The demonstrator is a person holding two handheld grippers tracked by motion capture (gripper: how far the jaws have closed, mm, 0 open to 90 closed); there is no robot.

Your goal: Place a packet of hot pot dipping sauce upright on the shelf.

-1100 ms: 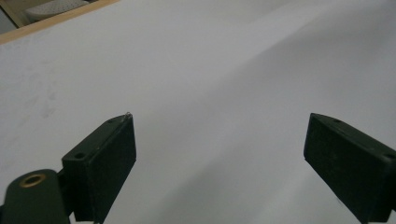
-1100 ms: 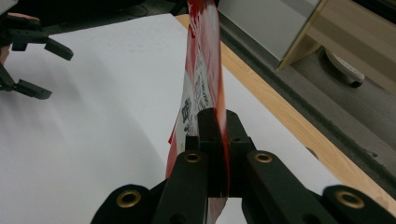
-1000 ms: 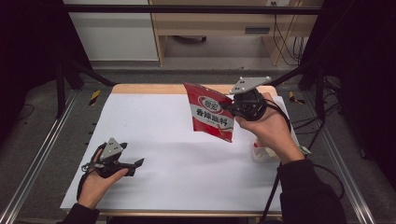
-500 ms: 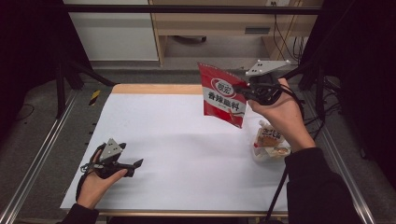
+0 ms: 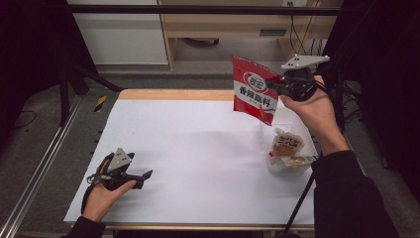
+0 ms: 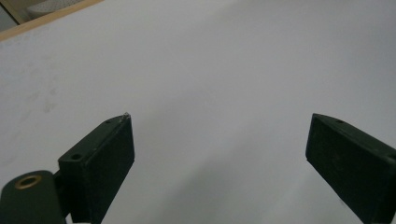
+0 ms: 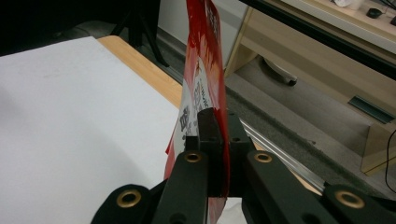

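White paper (image 5: 198,144) covers the table. Left gripper (image 5: 141,177) rests low near the front left edge, jaws wide apart, nothing between them. Right gripper (image 5: 275,85) is clamped on a red sachet (image 5: 253,91), held upright above the far right edge. Two small pouches (image 5: 287,151) lie below it.

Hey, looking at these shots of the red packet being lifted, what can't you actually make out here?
- Red packet: small print, too small and blurred in the high view; edge-on in the right gripper view.
- Right gripper: the strip of packet it pinches, hidden by the shut jaws.
- Clear snack bags: contents and count, blurred, partly behind the right sleeve.
- Left gripper: fingertips too small and dark in the high view.
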